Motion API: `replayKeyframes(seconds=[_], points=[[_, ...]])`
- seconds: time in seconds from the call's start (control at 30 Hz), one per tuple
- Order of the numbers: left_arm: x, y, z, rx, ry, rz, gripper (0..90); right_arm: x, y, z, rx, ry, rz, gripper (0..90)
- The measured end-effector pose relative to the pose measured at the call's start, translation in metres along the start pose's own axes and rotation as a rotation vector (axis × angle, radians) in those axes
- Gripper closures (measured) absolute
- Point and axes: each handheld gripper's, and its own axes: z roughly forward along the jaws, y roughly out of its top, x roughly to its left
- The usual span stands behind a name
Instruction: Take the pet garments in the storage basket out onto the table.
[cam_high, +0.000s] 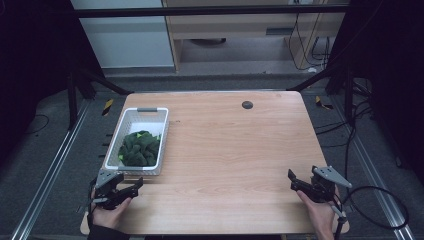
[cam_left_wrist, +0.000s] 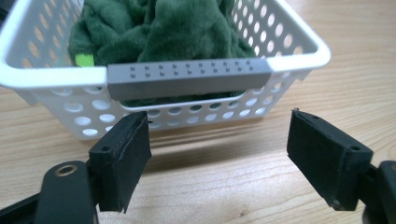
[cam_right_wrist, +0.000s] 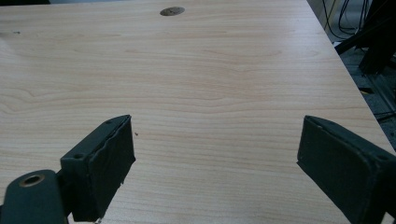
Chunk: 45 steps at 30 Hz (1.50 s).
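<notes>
A white perforated basket (cam_high: 131, 121) stands on the left side of the wooden table (cam_high: 235, 150), with a heap of dark green plush cloth (cam_high: 140, 148) in it. In the left gripper view the basket's near wall (cam_left_wrist: 60, 95) with its grey handle strip (cam_left_wrist: 189, 77) is just ahead, and the green cloth (cam_left_wrist: 177, 28) is piled inside. My left gripper (cam_high: 134, 186) (cam_left_wrist: 217, 126) is open just short of the basket's near end, holding nothing. My right gripper (cam_high: 294, 181) (cam_right_wrist: 215, 126) is open over bare wood near the front right corner, holding nothing.
A dark round grommet (cam_high: 247, 104) (cam_right_wrist: 172, 10) sits near the table's far edge. Bare wood stretches between the basket and my right gripper. Cables (cam_high: 380, 200) and metal rails (cam_high: 55, 165) lie on the floor beside the table.
</notes>
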Motion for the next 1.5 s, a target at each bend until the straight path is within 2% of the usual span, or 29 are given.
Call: replayKeyframes(seconds=[0.3,0.73,0.97,1.17,1.5], points=[[0.0,0.013,-0.017,-0.057,0.004,0.008,20.9,0.002,-0.002,0.001,-0.008,-0.003,-0.02,10.3],[0.004,0.029,-0.03,-0.095,0.014,-0.003,19.7,0.005,-0.003,0.0,-0.007,0.01,-0.031,10.3],[0.003,0.04,-0.031,-0.102,0.012,0.017,19.7,0.005,-0.004,0.0,0.0,0.006,-0.038,10.2],[0.004,0.048,-0.033,-0.093,0.004,0.021,19.4,0.009,-0.004,0.0,-0.005,0.023,-0.041,10.2],[0.004,0.064,-0.028,-0.086,-0.005,0.034,19.4,0.009,-0.004,0.001,-0.006,0.02,-0.044,10.4]])
